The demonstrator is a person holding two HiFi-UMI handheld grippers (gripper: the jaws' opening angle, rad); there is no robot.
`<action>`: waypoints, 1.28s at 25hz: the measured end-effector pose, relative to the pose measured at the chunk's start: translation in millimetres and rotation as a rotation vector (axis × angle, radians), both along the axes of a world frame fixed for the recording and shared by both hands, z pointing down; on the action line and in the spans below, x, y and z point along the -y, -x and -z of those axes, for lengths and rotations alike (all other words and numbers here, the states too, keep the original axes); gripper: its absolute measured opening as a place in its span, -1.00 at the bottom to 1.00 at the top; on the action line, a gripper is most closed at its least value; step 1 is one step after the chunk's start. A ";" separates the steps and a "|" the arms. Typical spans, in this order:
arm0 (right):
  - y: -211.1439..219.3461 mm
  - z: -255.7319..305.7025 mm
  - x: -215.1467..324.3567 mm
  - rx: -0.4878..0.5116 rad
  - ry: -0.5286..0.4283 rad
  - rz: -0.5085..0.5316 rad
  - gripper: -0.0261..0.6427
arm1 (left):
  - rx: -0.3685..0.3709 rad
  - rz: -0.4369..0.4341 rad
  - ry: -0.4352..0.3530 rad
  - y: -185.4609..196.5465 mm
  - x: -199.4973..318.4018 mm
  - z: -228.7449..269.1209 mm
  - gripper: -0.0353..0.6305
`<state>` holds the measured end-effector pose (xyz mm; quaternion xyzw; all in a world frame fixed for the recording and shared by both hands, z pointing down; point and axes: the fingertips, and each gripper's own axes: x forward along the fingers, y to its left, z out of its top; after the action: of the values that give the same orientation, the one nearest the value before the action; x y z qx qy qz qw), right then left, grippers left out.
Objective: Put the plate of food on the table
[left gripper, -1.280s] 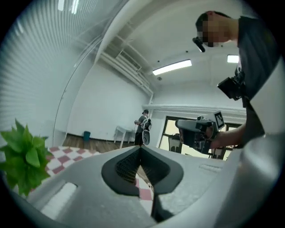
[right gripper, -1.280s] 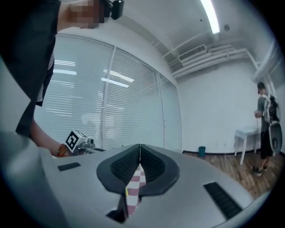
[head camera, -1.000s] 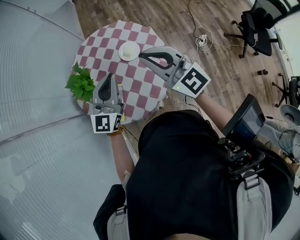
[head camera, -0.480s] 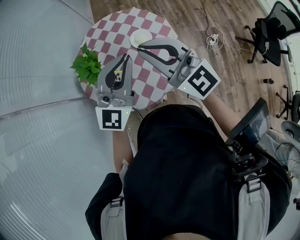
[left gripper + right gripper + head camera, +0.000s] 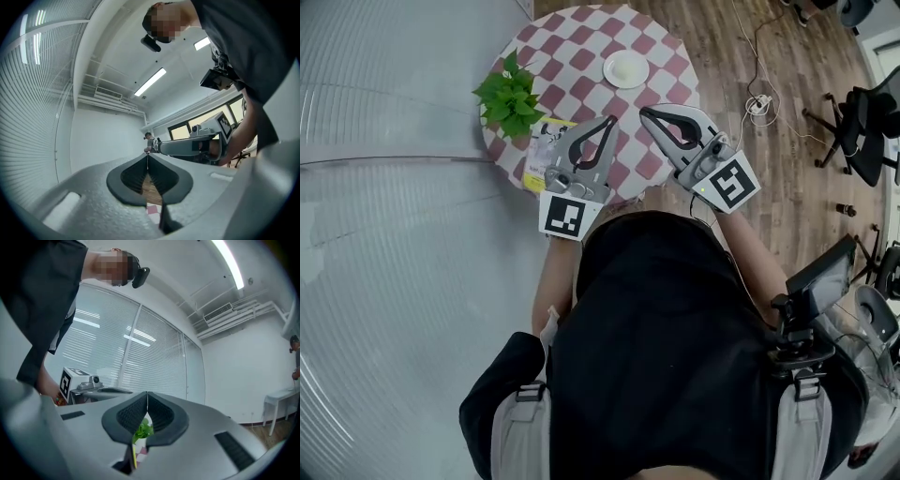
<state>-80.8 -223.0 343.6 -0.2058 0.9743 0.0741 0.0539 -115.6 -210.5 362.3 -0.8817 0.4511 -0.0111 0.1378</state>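
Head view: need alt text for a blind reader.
Seen from above, a person in a black top holds the left gripper and right gripper, both shut and empty, over the near edge of a round pink-checked table. A white plate sits at its far side, a potted plant at its left edge.

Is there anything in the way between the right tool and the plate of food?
No, nothing that I can see. Only bare checkered table lies between the shut right tool and the plate, which already sits on that table. The plant stands off to the left, out of the way.
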 end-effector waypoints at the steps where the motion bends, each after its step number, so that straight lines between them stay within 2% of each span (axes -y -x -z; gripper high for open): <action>1: -0.5 -9.8 0.5 -0.013 0.015 -0.007 -0.89 | -0.004 0.003 0.019 0.7 -0.4 -7.8 -0.87; 5: -1.7 -47.7 1.3 -0.039 0.095 -0.010 -0.89 | -0.146 0.035 0.104 11.1 4.2 -24.7 -0.87; 7: -2.2 -63.0 1.0 -0.053 0.138 -0.006 -0.89 | -0.177 0.044 0.111 16.8 7.5 -29.7 -0.87; 11: -3.8 -83.8 3.2 -0.075 0.192 -0.015 -0.89 | -0.166 0.058 0.145 23.0 13.1 -51.1 -0.87; 19: 1.9 -106.2 0.6 -0.138 0.225 -0.037 -0.89 | -0.123 0.090 0.233 24.3 10.9 -102.6 -0.87; 32: 4.0 -139.8 -5.3 -0.178 0.300 -0.058 -0.89 | -0.102 0.089 0.330 24.8 5.9 -145.1 -0.88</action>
<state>-84.8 -217.7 483.4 -0.2323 0.9690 -0.0525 -0.0659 -140.4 -216.4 507.4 -0.8709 0.4883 -0.0461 -0.0324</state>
